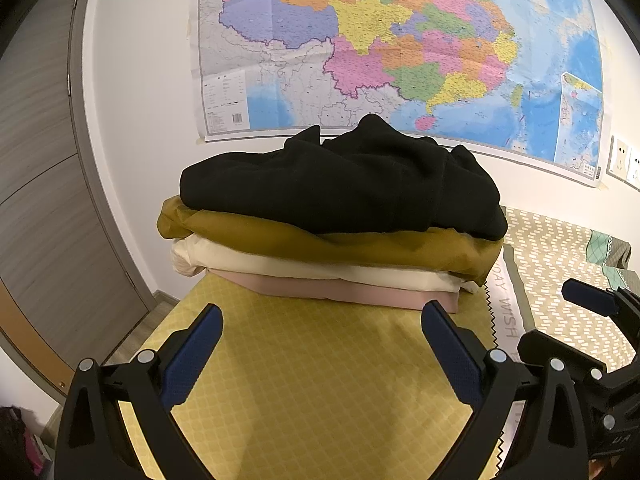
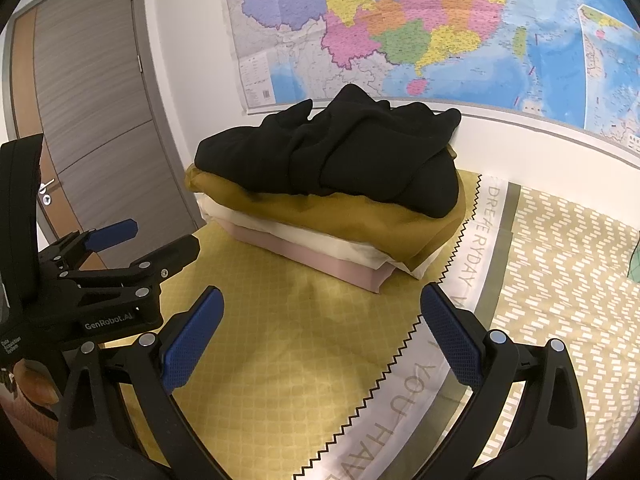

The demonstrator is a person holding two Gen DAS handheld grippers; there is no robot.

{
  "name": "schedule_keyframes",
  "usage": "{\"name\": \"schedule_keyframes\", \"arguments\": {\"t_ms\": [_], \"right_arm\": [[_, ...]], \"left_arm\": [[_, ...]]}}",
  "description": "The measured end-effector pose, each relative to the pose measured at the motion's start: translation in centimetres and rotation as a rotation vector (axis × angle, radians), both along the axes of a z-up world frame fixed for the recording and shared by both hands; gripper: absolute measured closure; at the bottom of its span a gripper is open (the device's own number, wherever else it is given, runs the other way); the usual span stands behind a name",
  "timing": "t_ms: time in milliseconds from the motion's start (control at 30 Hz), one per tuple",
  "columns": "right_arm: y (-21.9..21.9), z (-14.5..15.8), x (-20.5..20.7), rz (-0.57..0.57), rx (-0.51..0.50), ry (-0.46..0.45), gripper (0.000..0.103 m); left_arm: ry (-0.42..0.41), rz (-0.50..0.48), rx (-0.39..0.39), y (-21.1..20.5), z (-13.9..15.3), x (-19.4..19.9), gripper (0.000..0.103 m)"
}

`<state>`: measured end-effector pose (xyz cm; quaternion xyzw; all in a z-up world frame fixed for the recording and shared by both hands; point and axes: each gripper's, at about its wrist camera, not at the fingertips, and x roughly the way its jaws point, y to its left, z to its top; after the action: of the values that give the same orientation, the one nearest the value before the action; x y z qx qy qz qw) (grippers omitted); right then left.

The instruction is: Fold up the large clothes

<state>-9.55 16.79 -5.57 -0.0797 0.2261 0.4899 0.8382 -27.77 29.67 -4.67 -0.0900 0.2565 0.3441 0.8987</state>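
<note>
Yellow bedspread (image 1: 320, 380) bears folded clothes (image 1: 340, 220); both grippers (image 1: 322, 332) (image 2: 320, 320) — jaws apart.

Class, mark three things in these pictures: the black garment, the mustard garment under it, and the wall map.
black garment (image 1: 340, 184), left wrist view, middle of its top fold.
mustard garment (image 1: 280, 236), left wrist view, front folded edge.
wall map (image 2: 400, 20), right wrist view, coloured central area.

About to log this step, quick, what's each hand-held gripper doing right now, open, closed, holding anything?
Left hand-held gripper: open, holding nothing.
Right hand-held gripper: open, holding nothing.
</note>
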Motion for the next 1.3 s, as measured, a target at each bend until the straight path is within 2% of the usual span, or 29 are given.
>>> {"name": "schedule_keyframes", "arguments": {"t_ms": [1300], "right_arm": [[-0.05,-0.28,-0.14,0.004,-0.003,0.012,0.006]], "left_arm": [[0.013,0.002,-0.016,-0.61,-0.78,-0.32,0.007]]}}
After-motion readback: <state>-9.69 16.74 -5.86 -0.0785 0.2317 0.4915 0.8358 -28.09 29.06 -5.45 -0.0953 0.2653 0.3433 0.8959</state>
